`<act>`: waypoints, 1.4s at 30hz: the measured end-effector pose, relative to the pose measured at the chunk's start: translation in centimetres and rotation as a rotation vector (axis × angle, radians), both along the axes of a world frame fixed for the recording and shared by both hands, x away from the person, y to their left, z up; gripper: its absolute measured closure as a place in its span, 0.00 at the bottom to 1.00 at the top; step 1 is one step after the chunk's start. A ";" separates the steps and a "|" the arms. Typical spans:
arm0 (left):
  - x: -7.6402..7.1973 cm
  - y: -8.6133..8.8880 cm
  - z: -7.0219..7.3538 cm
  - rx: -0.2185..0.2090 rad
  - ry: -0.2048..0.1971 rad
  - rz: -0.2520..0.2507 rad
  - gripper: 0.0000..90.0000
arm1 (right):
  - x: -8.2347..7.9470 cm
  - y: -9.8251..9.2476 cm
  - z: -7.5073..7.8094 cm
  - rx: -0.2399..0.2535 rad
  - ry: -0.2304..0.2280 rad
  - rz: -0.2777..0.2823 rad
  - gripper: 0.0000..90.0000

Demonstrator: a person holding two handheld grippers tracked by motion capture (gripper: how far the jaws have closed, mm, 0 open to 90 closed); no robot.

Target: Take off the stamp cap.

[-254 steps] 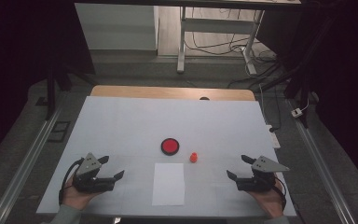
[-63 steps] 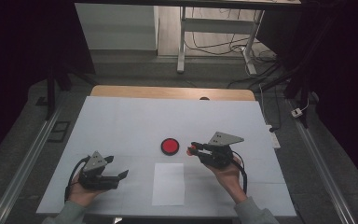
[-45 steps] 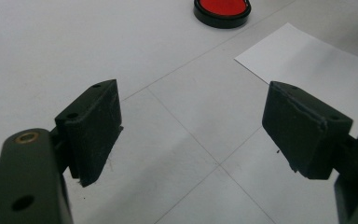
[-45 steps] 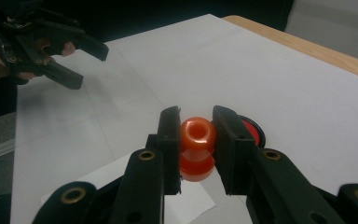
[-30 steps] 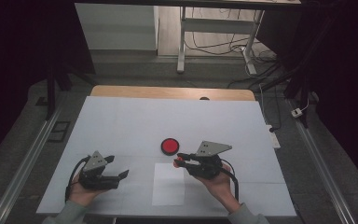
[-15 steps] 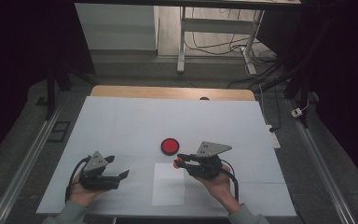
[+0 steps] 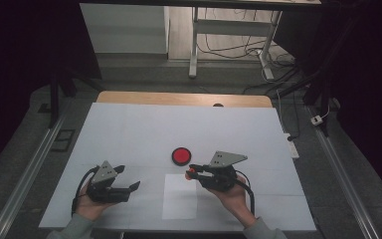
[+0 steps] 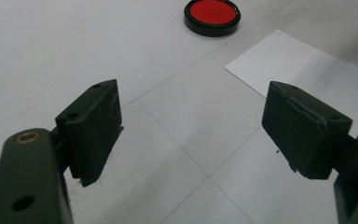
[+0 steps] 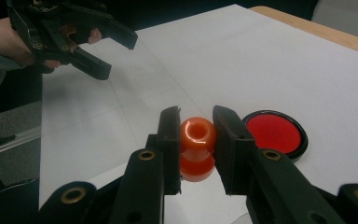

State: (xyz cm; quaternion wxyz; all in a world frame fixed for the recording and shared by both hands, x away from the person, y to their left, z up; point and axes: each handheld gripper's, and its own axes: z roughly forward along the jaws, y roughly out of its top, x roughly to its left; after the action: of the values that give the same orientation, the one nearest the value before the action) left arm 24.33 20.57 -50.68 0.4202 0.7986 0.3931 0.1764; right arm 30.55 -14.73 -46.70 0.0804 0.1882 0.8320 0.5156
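1. The right tongs have carried the orange knob from right of the red disc to just below it, jaws clamped on it.
2. It's above the paper sheet, likely the drop spot.
3. Left tongs rest wide open and empty, left of the disc.

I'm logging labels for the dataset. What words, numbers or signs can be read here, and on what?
None can be read: the red disc, the white sheet, the orange piece in the right gripper, the left gripper and the table bear no visible writing.
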 end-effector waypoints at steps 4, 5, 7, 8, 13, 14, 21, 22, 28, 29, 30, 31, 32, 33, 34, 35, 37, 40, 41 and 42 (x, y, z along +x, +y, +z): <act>0.1 -0.6 0.2 0.000 -0.006 -0.021 0.23 | 0.0 0.1 -0.1 -0.006 -0.001 0.004 0.80; 0.2 -0.9 0.3 0.002 -0.006 -0.027 0.23 | 0.0 0.1 -0.1 -0.006 0.000 0.005 0.80; 0.3 -1.3 0.4 0.007 -0.007 -0.036 0.23 | 0.0 0.1 -0.1 -0.006 0.001 0.004 0.80; 0.3 -1.5 0.4 0.006 -0.007 -0.042 0.24 | 0.0 0.1 -0.2 -0.007 0.002 0.003 0.80; 0.4 -2.5 0.7 0.011 -0.018 -0.067 0.24 | 0.0 0.0 -0.2 -0.012 0.001 -0.002 0.80; 0.4 -2.7 0.8 0.014 -0.019 -0.074 0.24 | 0.0 0.0 -0.2 -0.007 0.001 0.000 0.80; 0.8 -3.9 1.0 0.021 -0.021 -0.102 0.24 | 0.0 0.1 -0.2 -0.009 0.003 0.002 0.80; 0.8 -4.0 1.1 0.022 -0.022 -0.102 0.24 | 0.0 0.1 -0.2 -0.008 0.003 0.003 0.80; 1.1 -4.8 1.3 0.020 -0.023 -0.119 0.25 | -0.1 0.2 -0.2 -0.001 -0.004 0.009 0.80; 1.1 -5.1 1.3 0.023 -0.024 -0.126 0.25 | -0.1 0.3 -0.2 -0.002 -0.004 0.010 0.80; 1.2 -5.3 1.3 0.026 -0.025 -0.132 0.25 | -0.1 0.3 -0.2 -0.002 -0.004 0.009 0.80; 1.2 -5.4 1.3 0.026 -0.024 -0.135 0.25 | -0.1 0.3 -0.2 -0.002 -0.004 0.009 0.80; 1.2 -5.7 1.4 0.028 -0.025 -0.140 0.25 | -0.1 0.3 -0.2 -0.002 -0.005 0.009 0.80; 1.2 -5.8 1.4 0.032 -0.026 -0.147 0.25 | -0.1 0.3 -0.2 -0.001 -0.005 0.010 0.80; 1.3 -6.1 1.5 0.031 -0.026 -0.152 0.25 | -0.1 0.3 -0.2 -0.002 -0.006 0.010 0.80; 1.3 -6.2 1.5 0.030 -0.027 -0.155 0.25 | -0.2 0.4 -0.2 -0.001 -0.005 0.011 0.80; 1.4 -6.6 1.6 0.031 -0.026 -0.164 0.25 | -0.2 0.4 -0.2 -0.001 -0.007 0.013 0.80; 1.6 -7.1 1.7 0.030 -0.028 -0.176 0.25 | -0.2 0.5 -0.3 -0.003 -0.006 0.014 0.80; 1.7 -7.4 1.7 0.033 -0.030 -0.183 0.25 | -0.2 0.5 -0.3 -0.002 -0.006 0.014 0.80; 1.7 -7.6 1.8 0.033 -0.031 -0.188 0.25 | -0.2 0.5 -0.3 -0.002 -0.006 0.015 0.80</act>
State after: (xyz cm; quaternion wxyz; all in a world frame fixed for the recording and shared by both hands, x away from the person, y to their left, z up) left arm 26.06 12.98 -48.90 0.4278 0.8360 0.3068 0.1548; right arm 30.30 -14.21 -46.98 0.0794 0.1804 0.8338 0.5157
